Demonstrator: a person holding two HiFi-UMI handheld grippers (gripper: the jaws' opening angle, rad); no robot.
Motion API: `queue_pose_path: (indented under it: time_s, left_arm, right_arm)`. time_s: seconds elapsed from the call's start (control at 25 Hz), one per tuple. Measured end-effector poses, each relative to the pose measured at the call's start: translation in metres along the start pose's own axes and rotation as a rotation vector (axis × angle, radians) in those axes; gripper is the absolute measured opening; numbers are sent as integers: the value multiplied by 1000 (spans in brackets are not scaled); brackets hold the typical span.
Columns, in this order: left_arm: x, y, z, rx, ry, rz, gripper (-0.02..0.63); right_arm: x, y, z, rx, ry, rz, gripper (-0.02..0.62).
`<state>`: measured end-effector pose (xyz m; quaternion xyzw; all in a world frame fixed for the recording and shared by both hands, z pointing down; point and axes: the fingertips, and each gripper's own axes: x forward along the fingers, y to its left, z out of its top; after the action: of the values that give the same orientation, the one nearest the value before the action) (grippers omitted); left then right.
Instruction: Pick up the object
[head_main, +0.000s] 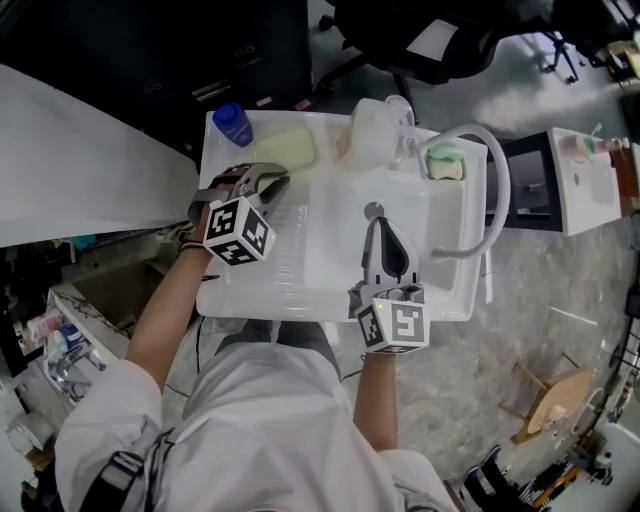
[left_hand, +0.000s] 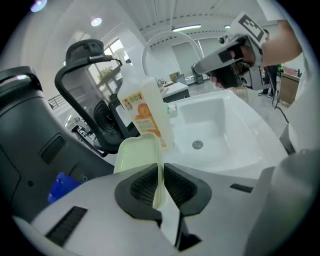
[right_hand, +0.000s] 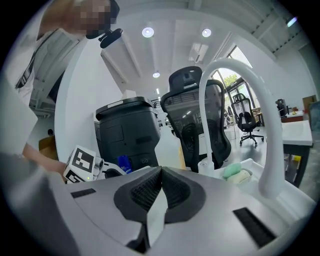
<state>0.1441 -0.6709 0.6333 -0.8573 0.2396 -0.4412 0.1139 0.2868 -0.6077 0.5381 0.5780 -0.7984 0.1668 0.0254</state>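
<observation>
A person stands at a white sink unit (head_main: 300, 285), a gripper in each hand.

The left gripper (head_main: 272, 185) has its jaws pinching the near rim of a pale yellow-green dish (left_hand: 137, 152), the thing to be picked up. The thin rim stands edge-on between the ribbed pads, and the rest of the dish stretches away beyond the jaws. A grip on the rim looks sensible, since the shallow dish offers nothing else narrow enough to pinch. Whether the dish has left the surface cannot be told.

Just past the dish, ahead of the left jaws, stands a white bottle (left_hand: 147, 112) with an orange label. A blue cap (head_main: 232, 125) sits beyond and to their left. The basin drain (left_hand: 198, 145) lies to their right.

The left forearm reaches forward and slightly inward, with the gripper tilted down toward the surface.

The right gripper (right_hand: 159, 187) has its jaws pressed together on nothing. It hovers over the basin, well apart from the dish, probably parked clear of the lift. Its forearm points straight ahead. The curved white faucet (right_hand: 260, 110) rises to the right of these jaws, with a green sponge (right_hand: 235, 172) low behind it.
</observation>
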Motion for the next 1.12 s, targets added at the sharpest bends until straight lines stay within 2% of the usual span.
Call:
queue_pose_path:
  time_s: [0.44,0.76,1.12]
  left_arm:
    - [-116,-8,33,-111,-176,150,52]
    - [-203,-6,30,-188,-268,271,52]
    - [-286,-4,22,-239,-360,381,52]
  right_arm:
    - [-57,43,25,-49,-58,-25,6]
    - [-91,81,47,-95,-109,-35,6]
    - [-125,120,59,-121,-161,-46,6]
